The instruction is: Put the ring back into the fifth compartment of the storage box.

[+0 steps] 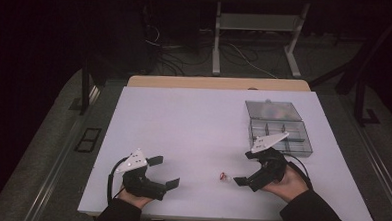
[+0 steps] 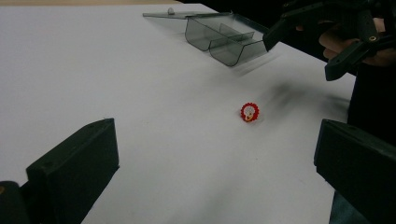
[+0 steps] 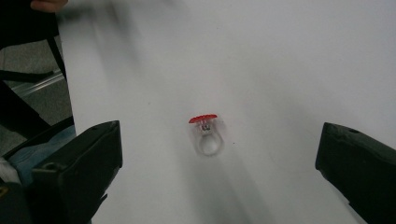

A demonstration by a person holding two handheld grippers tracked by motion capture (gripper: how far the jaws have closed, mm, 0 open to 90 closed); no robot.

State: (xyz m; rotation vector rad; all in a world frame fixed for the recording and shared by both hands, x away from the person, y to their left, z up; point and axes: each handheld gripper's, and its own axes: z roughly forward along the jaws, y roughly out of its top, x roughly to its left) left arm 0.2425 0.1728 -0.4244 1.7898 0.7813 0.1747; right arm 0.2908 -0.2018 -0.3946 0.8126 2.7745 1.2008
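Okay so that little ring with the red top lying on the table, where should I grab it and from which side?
Probably with the right gripper, open and already lined up on the ring. Its clear band lies toward that gripper, with the red flower top at the far end. Come in low from that side and close the jaws across the band's two outer sides, just below the top.

Centre of surface (image 1: 193, 135): bare white, open passage between my two tongs.
Ring (image 1: 224, 177): lone small obstacle, lying just ahead of my right tongs (image 1: 245, 167), bare surface all round it.
Right tongs gap: jaws spread wide, ring sits in line between them, not touching.
Left tongs (image 1: 164, 171): jaws apart, open surface ahead.
Far right: clear compartment box (image 1: 281, 132), lid laid back, blocks that corner, near my right hand (image 1: 288, 183).
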